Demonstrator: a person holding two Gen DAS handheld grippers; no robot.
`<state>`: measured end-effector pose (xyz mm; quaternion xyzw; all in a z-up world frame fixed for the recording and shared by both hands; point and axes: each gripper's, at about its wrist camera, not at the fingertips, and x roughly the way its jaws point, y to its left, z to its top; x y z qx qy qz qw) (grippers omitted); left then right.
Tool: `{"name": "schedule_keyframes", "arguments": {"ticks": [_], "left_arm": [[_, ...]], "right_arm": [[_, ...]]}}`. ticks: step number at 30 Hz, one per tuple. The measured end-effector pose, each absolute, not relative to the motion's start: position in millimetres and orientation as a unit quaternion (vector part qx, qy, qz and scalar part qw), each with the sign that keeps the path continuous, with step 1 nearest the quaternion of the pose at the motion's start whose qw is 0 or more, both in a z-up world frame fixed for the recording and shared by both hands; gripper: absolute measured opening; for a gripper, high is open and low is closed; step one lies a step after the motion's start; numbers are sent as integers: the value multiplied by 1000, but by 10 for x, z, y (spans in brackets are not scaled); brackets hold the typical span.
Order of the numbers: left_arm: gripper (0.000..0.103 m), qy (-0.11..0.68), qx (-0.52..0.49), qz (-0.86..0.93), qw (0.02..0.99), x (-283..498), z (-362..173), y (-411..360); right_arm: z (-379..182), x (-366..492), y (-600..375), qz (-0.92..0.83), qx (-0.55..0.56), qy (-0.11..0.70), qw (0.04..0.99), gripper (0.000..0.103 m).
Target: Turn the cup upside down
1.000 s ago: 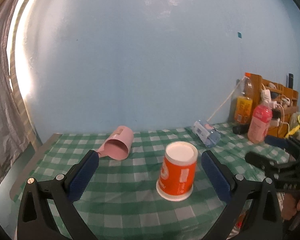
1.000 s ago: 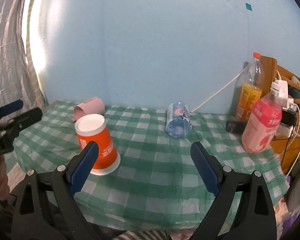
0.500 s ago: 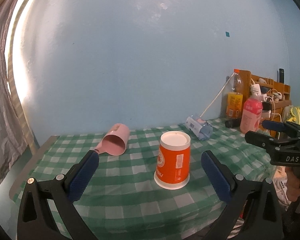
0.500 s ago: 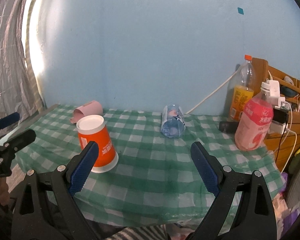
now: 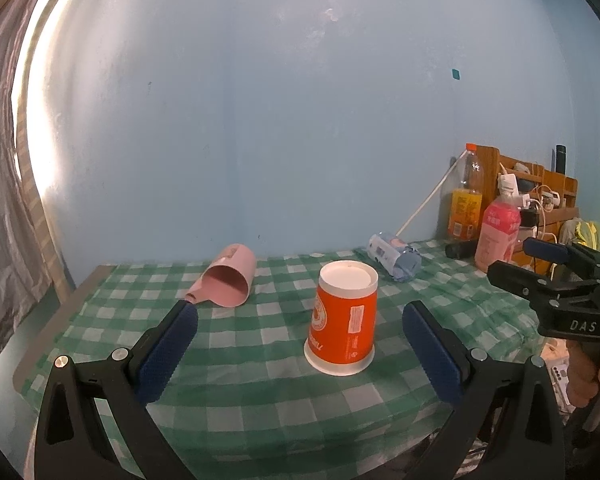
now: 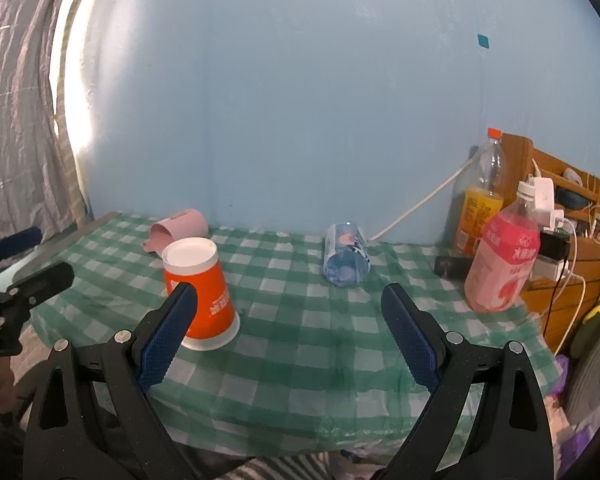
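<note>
An orange paper cup [image 5: 344,316] stands upside down, white base up, on the green checked tablecloth [image 5: 240,344]. It also shows in the right wrist view [image 6: 200,292], at the left. My left gripper [image 5: 300,332] is open and empty, its blue pads short of the cup on either side. My right gripper [image 6: 290,320] is open and empty, held back from the table's front edge, with the cup behind its left pad. Each gripper shows in the other's view, the right gripper [image 5: 548,268] at the right edge and the left gripper [image 6: 24,264] at the left edge.
A pink cup [image 5: 228,276] lies on its side at the back left. A clear blue cup [image 6: 346,260] lies on its side at the back. An orange drink bottle [image 6: 480,196], a pink drink bottle [image 6: 504,264] and a wooden shelf with chargers [image 6: 572,216] stand at the right.
Both grippers have drawn back and lifted away from the table, so the cup and table look farther off. The orange cup has stayed upside down in place.
</note>
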<state>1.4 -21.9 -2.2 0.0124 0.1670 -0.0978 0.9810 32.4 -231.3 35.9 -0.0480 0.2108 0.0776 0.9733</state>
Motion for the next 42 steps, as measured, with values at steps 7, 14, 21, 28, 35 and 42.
{"name": "schedule_keyframes", "arguments": {"ticks": [7, 14, 21, 28, 35, 42], "left_arm": [[103, 177, 11, -94, 980, 33, -35, -213], [103, 173, 7, -88, 981, 5, -8, -190], [103, 167, 4, -86, 982, -15, 11, -178], [103, 170, 6, -78, 982, -4, 8, -185], [103, 170, 5, -69, 983, 10, 2, -179], [103, 170, 13, -62, 983, 6, -15, -207]], "right_arm": [[337, 320, -2274, 78, -55, 213, 972, 92], [335, 321, -2273, 79, -55, 212, 973, 92], [328, 327, -2264, 78, -55, 214, 972, 92], [312, 340, -2247, 79, -56, 217, 971, 92], [310, 340, -2248, 79, -55, 217, 971, 92], [311, 339, -2246, 79, -55, 218, 971, 92]]}}
